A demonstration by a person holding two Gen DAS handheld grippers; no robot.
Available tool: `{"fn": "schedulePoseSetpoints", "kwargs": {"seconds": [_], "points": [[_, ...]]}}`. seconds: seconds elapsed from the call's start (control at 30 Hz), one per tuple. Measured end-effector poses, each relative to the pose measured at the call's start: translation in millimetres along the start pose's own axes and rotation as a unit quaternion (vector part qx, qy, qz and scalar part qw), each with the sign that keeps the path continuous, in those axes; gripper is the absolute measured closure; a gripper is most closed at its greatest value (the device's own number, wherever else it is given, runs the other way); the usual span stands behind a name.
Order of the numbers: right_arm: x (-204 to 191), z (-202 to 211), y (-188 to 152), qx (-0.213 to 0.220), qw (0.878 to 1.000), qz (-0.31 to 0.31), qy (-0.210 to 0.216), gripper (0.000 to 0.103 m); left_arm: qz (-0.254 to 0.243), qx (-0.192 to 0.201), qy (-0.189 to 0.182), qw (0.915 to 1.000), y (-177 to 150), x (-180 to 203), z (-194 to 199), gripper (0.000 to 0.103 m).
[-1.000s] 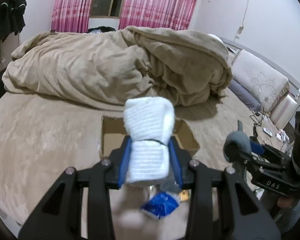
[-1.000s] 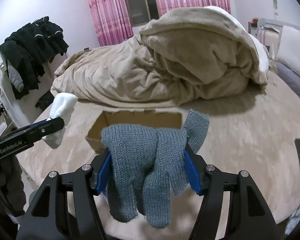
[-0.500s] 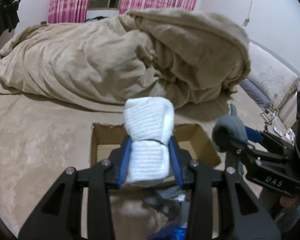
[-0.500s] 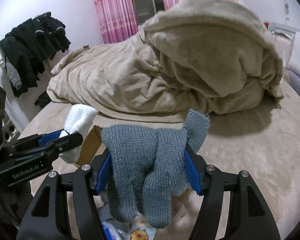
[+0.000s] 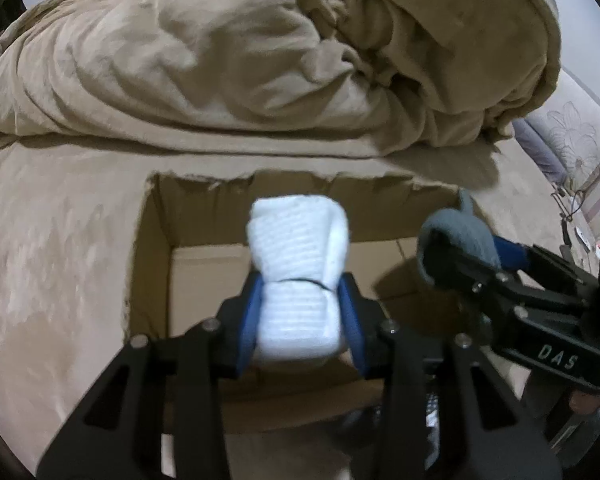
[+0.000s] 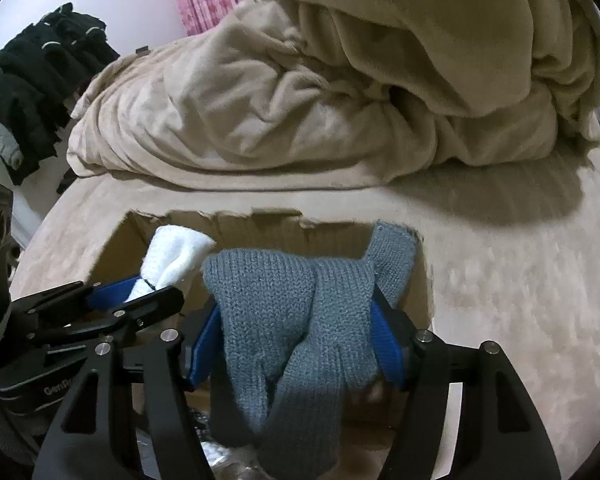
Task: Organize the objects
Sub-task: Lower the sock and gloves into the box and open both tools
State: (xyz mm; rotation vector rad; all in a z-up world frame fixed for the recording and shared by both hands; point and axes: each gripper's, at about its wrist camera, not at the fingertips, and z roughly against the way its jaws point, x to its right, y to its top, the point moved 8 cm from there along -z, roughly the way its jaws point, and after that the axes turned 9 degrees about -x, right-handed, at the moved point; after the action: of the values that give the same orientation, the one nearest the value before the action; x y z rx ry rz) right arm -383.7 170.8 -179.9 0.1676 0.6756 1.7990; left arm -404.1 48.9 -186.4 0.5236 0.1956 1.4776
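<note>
My left gripper (image 5: 300, 316) is shut on a rolled white sock (image 5: 296, 272) and holds it over the open cardboard box (image 5: 152, 248). My right gripper (image 6: 296, 340) is shut on grey knitted gloves (image 6: 284, 320), which hang down over the same box (image 6: 112, 248). In the left wrist view the right gripper (image 5: 452, 256) with the gloves (image 5: 460, 232) is at the box's right side. In the right wrist view the left gripper (image 6: 140, 292) with the white sock (image 6: 172, 256) is at the box's left side.
The box sits on a beige bed cover (image 5: 52, 248). A bunched beige duvet (image 5: 260, 60) lies just behind it. Dark clothes (image 6: 32, 92) hang at the left. A pillow (image 5: 568, 128) lies at the right.
Both grippers moved forward and down over the box, still holding the sock and the gloves. The box now fills the view below them.
</note>
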Motion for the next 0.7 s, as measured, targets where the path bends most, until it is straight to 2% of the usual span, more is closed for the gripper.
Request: {"fn": "schedulePoseSetpoints", "kwargs": {"seconds": [0.07, 0.17, 0.23, 0.37, 0.53, 0.7], "points": [[2.8, -1.5, -1.2, -0.002, 1.0, -0.009, 0.006, 0.032, 0.006, 0.001, -0.002, 1.0, -0.2, -1.1, 2.3, 0.061], [3.2, 2.4, -2.1, -0.001, 1.0, -0.006, 0.007, 0.024, 0.011, 0.008, -0.002, 0.9999, 2.3, -1.3, 13.3, 0.055], [1.4, 11.7, -0.8, 0.012, 1.0, -0.004, 0.003, 0.015, 0.017, 0.019, 0.0, 0.9997, 3.6, -2.4, 26.6, 0.038], [-2.2, 39.8, 2.9, 0.039, 0.999, -0.002, -0.007, 0.013, 0.034, 0.041, 0.007, 0.9986, 3.1, -6.8, 59.9, 0.028], [-8.6, 81.9, 0.9, 0.061, 0.998, -0.001, -0.012, 0.013, 0.036, 0.066, 0.012, 0.9971, -7.6, -5.8, 105.1, 0.026], [-16.0, 120.8, -14.5, 0.076, 0.997, 0.005, -0.012, 0.013, 0.031, 0.088, 0.017, 0.9955, -32.7, 3.5, 152.0, 0.026]]}}
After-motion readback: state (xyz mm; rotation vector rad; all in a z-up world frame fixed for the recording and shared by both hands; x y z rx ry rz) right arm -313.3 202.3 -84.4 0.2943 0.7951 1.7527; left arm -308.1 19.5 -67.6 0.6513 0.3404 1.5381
